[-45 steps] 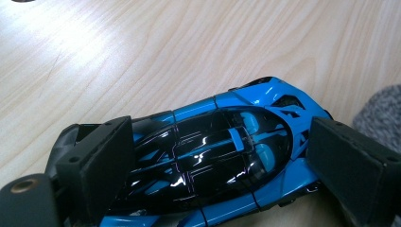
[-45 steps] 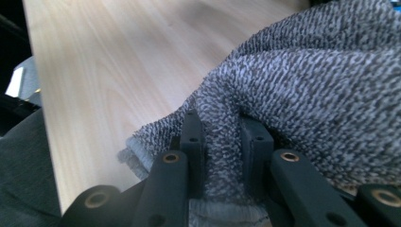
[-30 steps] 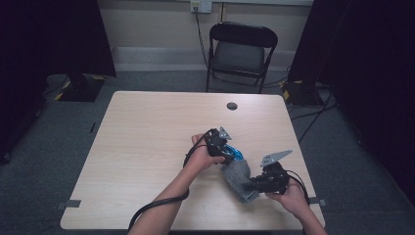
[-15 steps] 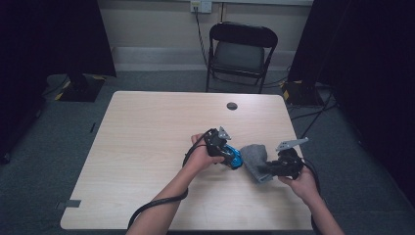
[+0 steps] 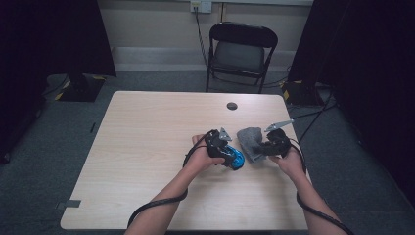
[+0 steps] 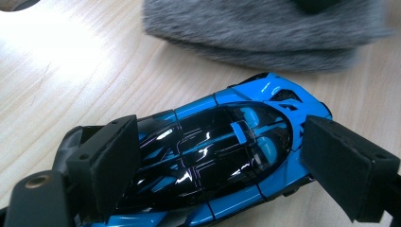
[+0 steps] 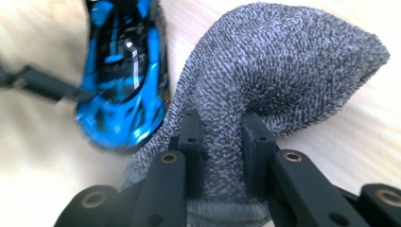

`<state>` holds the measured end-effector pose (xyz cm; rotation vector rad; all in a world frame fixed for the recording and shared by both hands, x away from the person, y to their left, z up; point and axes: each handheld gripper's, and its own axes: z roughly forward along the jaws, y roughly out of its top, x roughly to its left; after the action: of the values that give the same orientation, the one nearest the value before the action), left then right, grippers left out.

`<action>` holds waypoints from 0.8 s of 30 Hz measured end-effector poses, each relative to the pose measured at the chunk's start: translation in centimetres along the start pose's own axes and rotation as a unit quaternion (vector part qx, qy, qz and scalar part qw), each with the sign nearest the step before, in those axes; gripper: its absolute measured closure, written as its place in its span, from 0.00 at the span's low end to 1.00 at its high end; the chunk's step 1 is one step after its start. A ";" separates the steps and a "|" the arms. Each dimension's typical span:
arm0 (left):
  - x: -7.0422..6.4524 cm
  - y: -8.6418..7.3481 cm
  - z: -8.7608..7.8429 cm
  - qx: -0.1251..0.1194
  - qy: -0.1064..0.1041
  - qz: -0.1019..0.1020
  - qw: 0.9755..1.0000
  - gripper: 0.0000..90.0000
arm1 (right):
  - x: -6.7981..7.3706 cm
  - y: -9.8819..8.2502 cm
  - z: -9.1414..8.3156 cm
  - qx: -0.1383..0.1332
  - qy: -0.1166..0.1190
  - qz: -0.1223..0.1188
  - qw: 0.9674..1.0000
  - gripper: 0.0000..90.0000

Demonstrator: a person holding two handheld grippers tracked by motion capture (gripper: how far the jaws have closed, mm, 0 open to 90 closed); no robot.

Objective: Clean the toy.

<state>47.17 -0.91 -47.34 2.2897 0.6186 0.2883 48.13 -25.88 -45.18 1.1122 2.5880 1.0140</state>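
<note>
Two forearms reach forward: left tool [image 5: 234, 157] straddles blue toy car [image 6: 222, 142], right tool [image 7: 221, 127] pinches grey cloth [image 7: 279, 66].

Glossy toy car [image 6: 222, 146], fuzzy cloth [image 7: 279, 75]

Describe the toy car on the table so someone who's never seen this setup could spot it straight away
Start at the light wooden table and look to its near right part, where the person's two hands meet. The toy car sits there between the jaws of the left tongs, just left of a grey fuzzy cloth pinched by the right tongs. It is glossy bright blue with a black canopy, the one shiny, colourful thing there.
</note>
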 end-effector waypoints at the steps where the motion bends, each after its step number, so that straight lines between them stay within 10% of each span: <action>1: 0.0 0.0 0.0 -0.002 0.000 0.000 1.000 0.14 | -0.1 0.3 0.4 0.004 0.001 -0.001 1.000 0.82; 10: -0.1 -0.2 0.0 -0.009 -0.006 -0.001 1.000 0.12 | 0.0 3.2 3.9 0.019 -0.001 -0.022 1.000 0.78; 14: 0.0 -0.3 0.0 -0.014 -0.008 -0.003 1.000 0.12 | 0.6 3.9 5.0 0.025 -0.019 -0.024 0.999 0.60; 20: -0.1 -0.4 0.0 -0.019 -0.009 -0.002 1.000 0.12 | 0.8 4.5 5.4 0.000 -0.072 0.021 0.997 0.45; 24: -0.1 -0.4 0.0 -0.021 -0.009 -0.004 1.000 0.12 | 1.0 4.8 6.2 -0.002 -0.075 0.039 0.996 0.52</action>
<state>46.97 -0.73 -47.67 2.2463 0.6063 0.2734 52.56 -19.56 -46.70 1.2466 2.4420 0.9123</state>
